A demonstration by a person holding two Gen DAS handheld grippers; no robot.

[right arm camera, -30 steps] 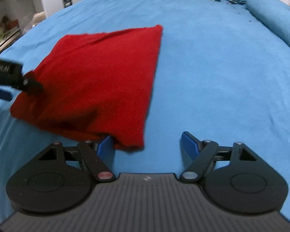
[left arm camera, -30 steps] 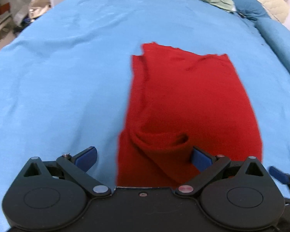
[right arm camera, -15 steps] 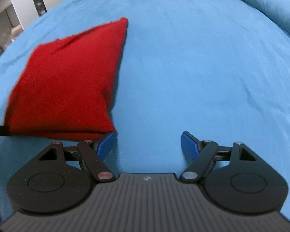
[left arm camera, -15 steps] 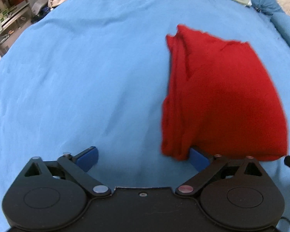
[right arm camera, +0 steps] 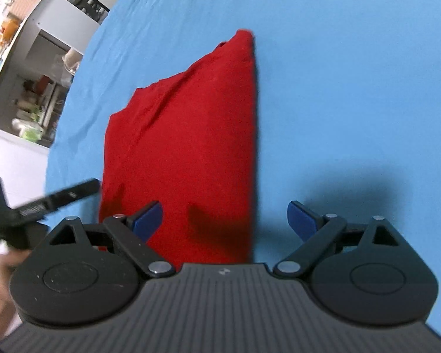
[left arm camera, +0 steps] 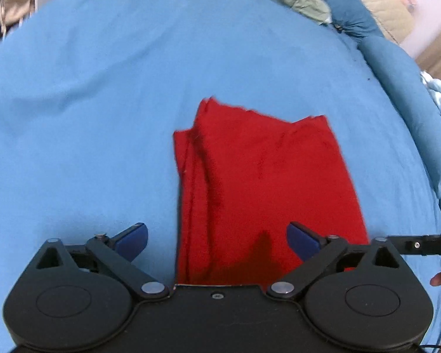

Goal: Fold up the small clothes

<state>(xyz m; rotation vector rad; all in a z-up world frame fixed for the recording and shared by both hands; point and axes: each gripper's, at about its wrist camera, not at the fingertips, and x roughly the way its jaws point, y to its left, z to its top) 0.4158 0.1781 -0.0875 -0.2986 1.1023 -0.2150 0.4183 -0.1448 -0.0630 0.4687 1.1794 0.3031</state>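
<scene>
The folded cloth (left arm camera: 267, 182) lies flat on the bed (left arm camera: 103, 117). The left gripper (left arm camera: 217, 236) and right gripper (right arm camera: 225, 214) sit at the cloth's near edge, left one beside its left side. Pillows (left arm camera: 352, 20) lie behind the cloth; shelves (right arm camera: 35, 88) stand left of it, off the bed.

Left claw (left arm camera: 217, 236) and right claw (right arm camera: 225, 216) gape wide.

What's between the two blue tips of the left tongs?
The red cloth: in the left wrist view its near end lies between the open left tongs, on the blue bedsheet.
</scene>
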